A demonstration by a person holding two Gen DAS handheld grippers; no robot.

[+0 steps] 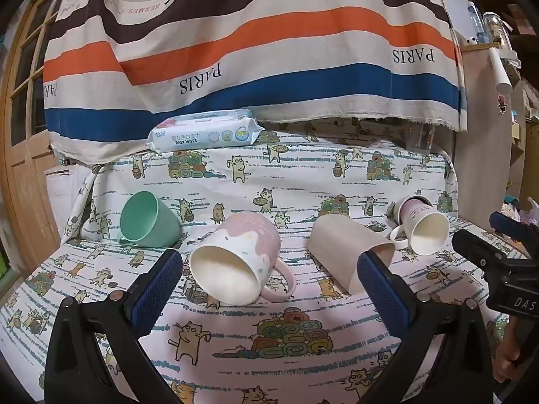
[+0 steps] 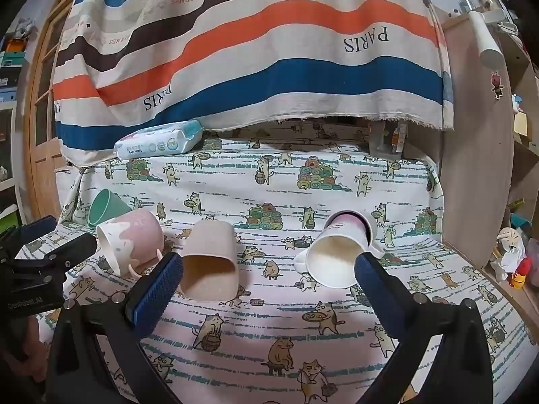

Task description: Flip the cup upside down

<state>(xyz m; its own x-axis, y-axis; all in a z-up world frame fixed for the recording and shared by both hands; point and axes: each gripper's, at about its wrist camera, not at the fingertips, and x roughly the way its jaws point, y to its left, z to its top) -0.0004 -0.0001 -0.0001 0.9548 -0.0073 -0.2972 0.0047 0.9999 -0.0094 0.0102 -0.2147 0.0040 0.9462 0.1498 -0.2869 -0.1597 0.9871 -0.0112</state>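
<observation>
Several cups lie on their sides on the cat-print cloth, mouths toward me. From left: a green cup [image 1: 148, 220] [image 2: 106, 207], a pink and white mug [image 1: 237, 257] [image 2: 129, 240], a beige handleless cup [image 1: 348, 254] [image 2: 210, 262], and a white and purple mug [image 1: 422, 224] [image 2: 340, 252]. My left gripper [image 1: 269, 269] is open and empty, its blue fingers flanking the pink mug just short of it. My right gripper [image 2: 267, 269] is open and empty, its fingers spanning the beige cup and the white and purple mug.
A pack of baby wipes [image 1: 205, 131] [image 2: 158, 141] lies at the back left under a hanging striped cloth [image 1: 256, 40]. Each gripper shows at the edge of the other's view. A wooden door stands left, shelves right.
</observation>
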